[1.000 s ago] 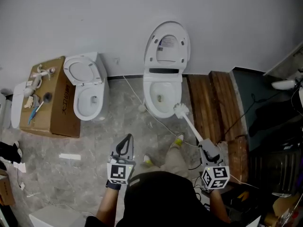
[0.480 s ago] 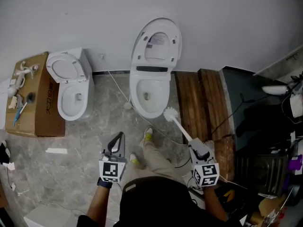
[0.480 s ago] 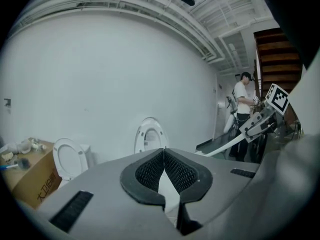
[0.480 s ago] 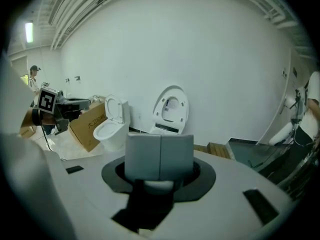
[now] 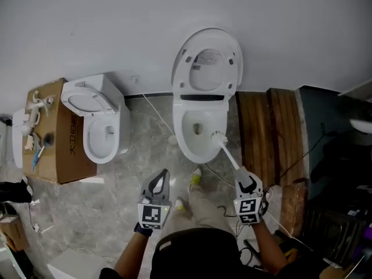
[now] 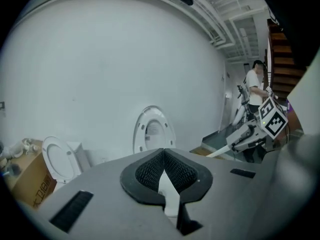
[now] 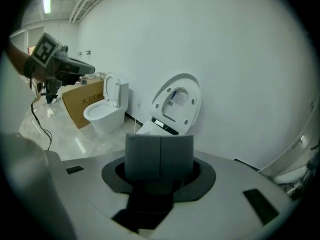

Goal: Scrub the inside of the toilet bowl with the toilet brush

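The right gripper [image 5: 244, 180] is clenched on the handle end of the toilet brush [image 5: 228, 151]. Holding it that far back probably gives the person reach into the toilet bowl [image 5: 180, 137] from a standing spot in front of it. The brush's long axis runs on a diagonal from that gripper, in front of the bowl and to its right, up to the white bristle head [image 5: 218, 136]. The head points into the bowl and toward the wall behind it, and lies over the right side of the opening, just inside the rim. Whether the bristles already touch the porcelain cannot be made out. The lid [image 5: 208, 63] is tipped up against the wall behind the bowl, which leaves the opening free for scrubbing. The left gripper [image 5: 160, 178] hangs in front of the bowl and to its left, well apart from the brush. Its jaws are closed tip to tip on nothing, so it seems simply kept out of the way. Scrubbing looks about to begin, not well along.
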The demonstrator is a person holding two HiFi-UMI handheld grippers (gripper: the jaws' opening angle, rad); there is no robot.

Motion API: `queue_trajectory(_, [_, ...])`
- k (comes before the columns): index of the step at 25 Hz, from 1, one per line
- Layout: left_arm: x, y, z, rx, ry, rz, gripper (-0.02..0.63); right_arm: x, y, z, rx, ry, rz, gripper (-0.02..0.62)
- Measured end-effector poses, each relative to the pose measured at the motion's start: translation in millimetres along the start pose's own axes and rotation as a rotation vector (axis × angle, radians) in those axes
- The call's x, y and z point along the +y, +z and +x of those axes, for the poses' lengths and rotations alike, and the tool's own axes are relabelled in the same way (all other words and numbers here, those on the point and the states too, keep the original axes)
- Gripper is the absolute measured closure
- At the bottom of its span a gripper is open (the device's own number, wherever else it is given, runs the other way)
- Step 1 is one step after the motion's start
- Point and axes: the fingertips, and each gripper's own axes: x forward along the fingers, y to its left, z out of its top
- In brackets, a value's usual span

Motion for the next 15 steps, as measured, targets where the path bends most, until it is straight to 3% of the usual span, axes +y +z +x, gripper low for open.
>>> queue_trajectory(6, [13, 2, 81, 0.052, -0.014, 0.005, 0.589, -22, 8, 88, 0.03, 0.069, -0.075, 0.437])
queue_trajectory(15, [40, -65, 169, 0.1, -0.048, -0.089, 0.589, -4, 6, 232, 0.006, 0.159, -0.172, 0.437])
